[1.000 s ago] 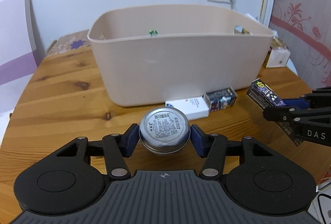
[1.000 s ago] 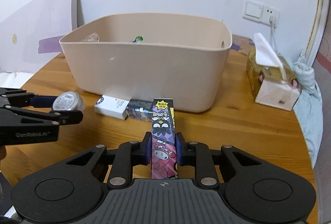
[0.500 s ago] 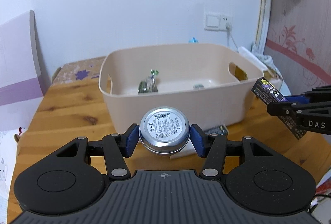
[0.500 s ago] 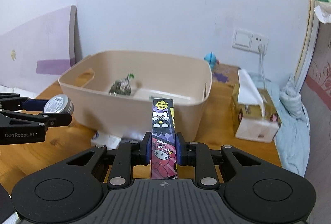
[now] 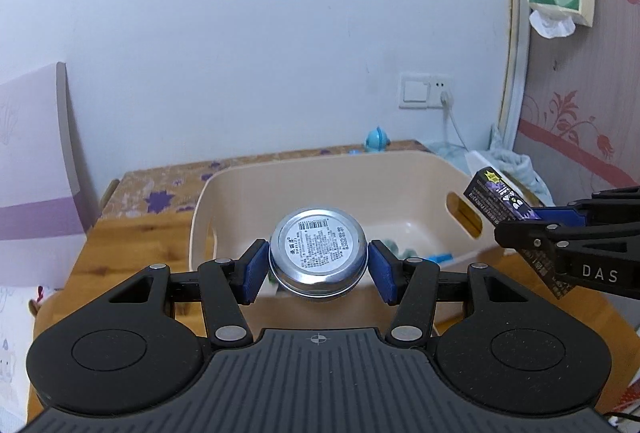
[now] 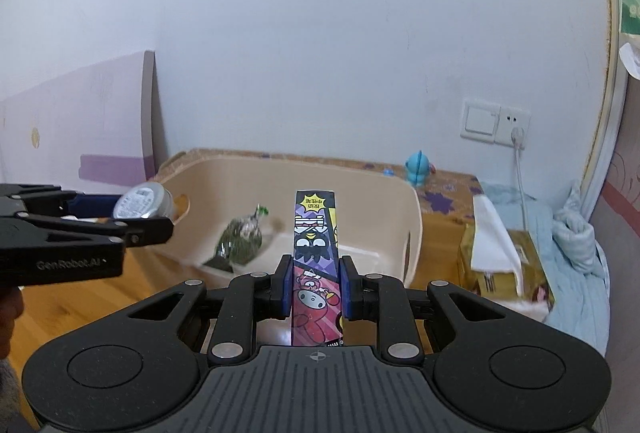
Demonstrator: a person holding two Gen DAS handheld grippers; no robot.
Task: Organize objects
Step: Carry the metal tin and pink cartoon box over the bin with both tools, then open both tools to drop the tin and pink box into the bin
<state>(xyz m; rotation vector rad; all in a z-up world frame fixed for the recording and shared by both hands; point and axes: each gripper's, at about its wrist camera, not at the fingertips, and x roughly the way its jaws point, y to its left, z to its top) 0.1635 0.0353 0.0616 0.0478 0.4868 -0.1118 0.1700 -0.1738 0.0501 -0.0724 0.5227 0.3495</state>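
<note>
Nearest in the left wrist view, the left gripper (image 5: 319, 270) has its two blue-padded fingers (image 5: 254, 272) closed partway, pressing on either side of a round silver tin (image 5: 318, 254) whose printed label faces the camera; the tin is held in the air above the near wall of the beige bin (image 5: 404, 169). In the right wrist view the right gripper (image 6: 315, 287) has its fingers drawn close together, clamping a long narrow cartoon-printed box (image 6: 316, 257) that stands upright between the pads, its top end reaching up over the bin's near rim. Each gripper shows in the other's camera: the right one enters from the right edge of the left view with the box tilted, and the left one enters from the left edge of the right view with the tin at its tip. Below both lies a wooden table (image 5: 132, 245), on which the bin sits. Inside the bin, a crinkled clear packet with dark green contents (image 6: 240, 239) lies toward the left, and a small blue item (image 5: 440, 257) lies on the floor toward the right; what it is cannot be told. To the right of the bin stands a tissue box (image 6: 504, 265) with a white sheet pulled up, beside a pale blue cloth (image 6: 576, 257). Farther back, a small blue figure (image 6: 418, 169) stands on a star-patterned surface near the wall, where a switch and socket plate (image 6: 495, 127) holds a white plug and cord.
</note>
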